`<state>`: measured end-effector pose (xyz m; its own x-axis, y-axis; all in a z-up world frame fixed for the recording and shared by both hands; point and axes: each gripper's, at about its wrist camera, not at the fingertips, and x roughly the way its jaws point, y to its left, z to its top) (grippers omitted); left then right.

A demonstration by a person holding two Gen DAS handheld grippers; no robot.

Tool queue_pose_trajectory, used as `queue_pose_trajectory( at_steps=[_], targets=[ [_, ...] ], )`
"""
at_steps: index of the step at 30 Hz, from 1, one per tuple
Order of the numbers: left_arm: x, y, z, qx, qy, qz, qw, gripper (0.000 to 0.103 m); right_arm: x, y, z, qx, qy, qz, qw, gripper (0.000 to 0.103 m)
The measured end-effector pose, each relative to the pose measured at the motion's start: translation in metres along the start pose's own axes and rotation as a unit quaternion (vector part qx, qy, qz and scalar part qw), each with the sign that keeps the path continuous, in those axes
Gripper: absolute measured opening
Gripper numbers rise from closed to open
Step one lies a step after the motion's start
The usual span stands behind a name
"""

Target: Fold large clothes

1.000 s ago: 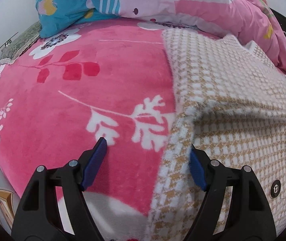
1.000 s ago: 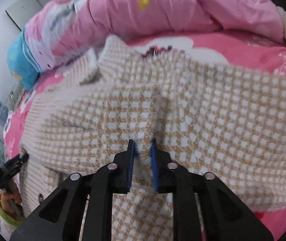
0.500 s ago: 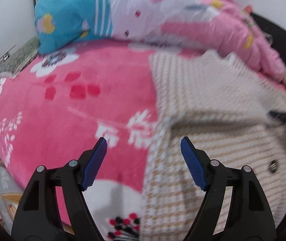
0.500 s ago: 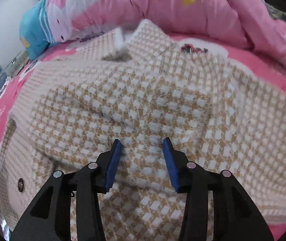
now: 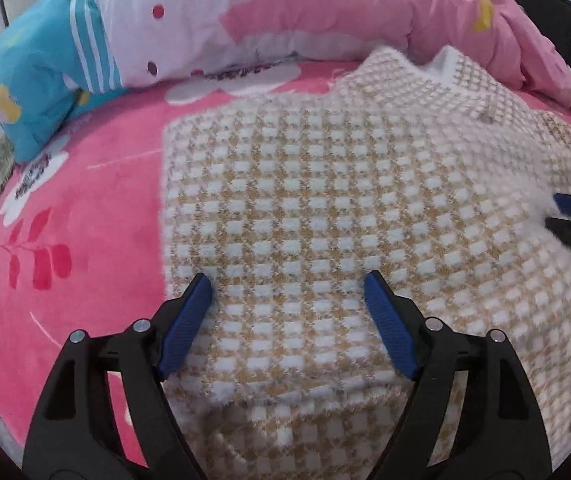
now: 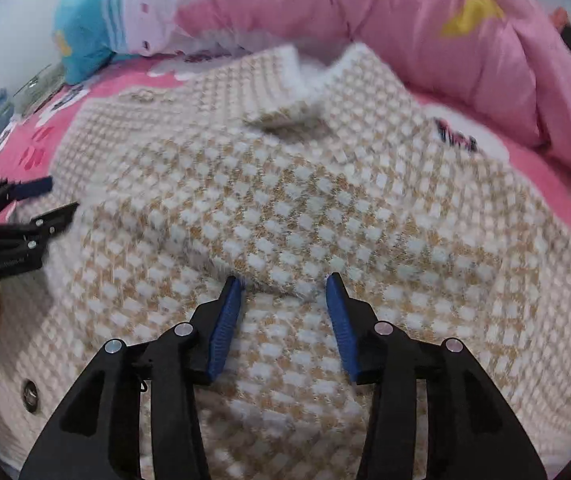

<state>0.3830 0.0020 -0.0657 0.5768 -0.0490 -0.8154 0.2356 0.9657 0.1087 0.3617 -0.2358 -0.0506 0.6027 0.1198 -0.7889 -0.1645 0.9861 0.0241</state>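
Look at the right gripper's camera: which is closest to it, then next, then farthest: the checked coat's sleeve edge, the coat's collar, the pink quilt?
1. Sleeve edge, just ahead of the right gripper.
2. Collar, farther up the coat.
3. Pink quilt, behind the coat.

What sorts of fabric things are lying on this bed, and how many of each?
Checked tan-and-white cardigan: 1
Pink flowered blanket, spread under it: 1
Pink-and-blue printed quilt, bunched at the back: 1
Total: 3
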Motion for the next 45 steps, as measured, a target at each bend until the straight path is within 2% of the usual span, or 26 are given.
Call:
queue_pose_trajectory(
  at_steps=[3, 4, 7, 8, 10, 11, 12, 13, 16, 18, 20, 22, 23, 24, 25, 26, 27, 29, 32, 35, 37, 40, 42, 45],
  targets=[
    [-0.013, 0.005, 0.006, -0.004, -0.004, -0.012, 0.9999, 0.076, -0.022, 0.004, 0.013, 0.014, 0.009, 0.001, 1.0, 0.043],
    [-0.019, 0.007, 0.009, -0.009, -0.016, -0.018, 0.9997, 0.076, -0.034, 0.005, 0.022, 0.021, -0.011, 0.024, 0.999, 0.043],
    [-0.035, 0.007, 0.025, -0.024, -0.058, -0.052, 0.9967, 0.076, -0.042, 0.017, 0.044, 0.025, -0.045, 0.047, 0.998, 0.043],
    [-0.034, 0.001, 0.028, -0.02, -0.057, -0.056, 0.9966, 0.076, -0.035, 0.023, 0.05, 0.021, -0.044, 0.055, 0.997, 0.044],
    [-0.016, -0.02, 0.03, 0.007, -0.029, -0.056, 0.998, 0.076, -0.009, 0.031, 0.05, 0.012, -0.017, 0.062, 0.998, 0.044],
    [-0.001, -0.03, 0.026, 0.021, -0.008, -0.045, 0.9987, 0.076, 0.017, 0.037, 0.047, 0.0, 0.013, 0.04, 0.999, 0.046],
    [0.008, -0.035, 0.022, 0.028, -0.002, -0.033, 0.9991, 0.077, 0.035, 0.039, 0.04, -0.008, 0.021, 0.032, 0.999, 0.046],
    [0.013, -0.04, 0.017, 0.036, -0.008, -0.021, 0.9991, 0.078, 0.036, 0.038, 0.038, -0.008, 0.014, 0.034, 0.999, 0.047],
    [-0.003, -0.034, 0.021, 0.024, -0.021, -0.037, 0.9988, 0.078, 0.006, 0.029, 0.042, 0.022, 0.012, 0.048, 0.999, 0.046],
    [-0.024, -0.03, 0.017, 0.019, -0.035, -0.055, 0.9977, 0.078, -0.021, 0.026, 0.034, 0.02, -0.008, 0.052, 0.998, 0.046],
    [-0.041, -0.032, 0.011, 0.028, -0.061, -0.077, 0.9947, 0.078, -0.041, 0.022, 0.024, 0.011, -0.023, 0.042, 0.999, 0.046],
    [-0.045, -0.046, 0.006, 0.043, -0.063, -0.105, 0.9915, 0.078, -0.034, 0.017, 0.013, 0.002, -0.005, 0.009, 1.0, 0.046],
    [-0.04, -0.055, 0.005, 0.054, -0.055, -0.101, 0.9919, 0.078, -0.019, 0.014, 0.009, 0.001, 0.018, -0.018, 1.0, 0.046],
    [-0.034, -0.064, 0.005, 0.063, -0.045, -0.089, 0.9929, 0.078, -0.006, 0.011, 0.007, 0.0, 0.032, -0.022, 0.999, 0.047],
    [-0.017, -0.077, -0.001, 0.076, -0.021, -0.066, 0.9947, 0.078, 0.001, 0.008, 0.003, 0.0, 0.03, -0.019, 0.999, 0.048],
    [-0.011, -0.081, -0.004, 0.078, -0.017, -0.055, 0.9952, 0.079, 0.001, 0.009, 0.003, -0.002, 0.029, -0.02, 0.999, 0.048],
    [-0.012, -0.078, -0.004, 0.075, -0.023, -0.055, 0.9954, 0.08, -0.005, 0.008, 0.007, 0.007, 0.029, -0.017, 0.999, 0.048],
    [-0.023, -0.064, 0.0, 0.043, -0.024, -0.081, 0.9955, 0.079, -0.023, 0.004, 0.011, 0.028, 0.023, -0.002, 0.999, 0.048],
    [-0.042, -0.049, 0.0, 0.023, -0.037, -0.096, 0.9944, 0.079, -0.063, -0.011, 0.004, 0.061, -0.003, 0.016, 0.998, 0.05],
    [-0.067, -0.055, -0.001, 0.028, -0.062, -0.136, 0.9884, 0.079, -0.089, -0.019, -0.013, 0.088, -0.015, 0.069, 0.994, 0.05],
    [-0.076, -0.071, -0.002, 0.054, -0.068, -0.16, 0.9833, 0.079, -0.096, -0.025, -0.031, 0.121, -0.014, 0.108, 0.987, 0.05],
    [-0.078, -0.109, 0.0, 0.122, -0.066, -0.174, 0.975, 0.079, -0.098, -0.041, -0.053, 0.191, -0.02, 0.137, 0.972, 0.05],
    [-0.075, -0.14, -0.001, 0.18, -0.065, -0.162, 0.968, 0.079, -0.104, -0.058, -0.068, 0.229, -0.034, 0.137, 0.963, 0.05],
    [-0.069, -0.192, -0.005, 0.271, -0.063, -0.135, 0.9509, 0.079, -0.12, -0.079, -0.08, 0.256, -0.056, 0.125, 0.957, 0.05]
  ],
)
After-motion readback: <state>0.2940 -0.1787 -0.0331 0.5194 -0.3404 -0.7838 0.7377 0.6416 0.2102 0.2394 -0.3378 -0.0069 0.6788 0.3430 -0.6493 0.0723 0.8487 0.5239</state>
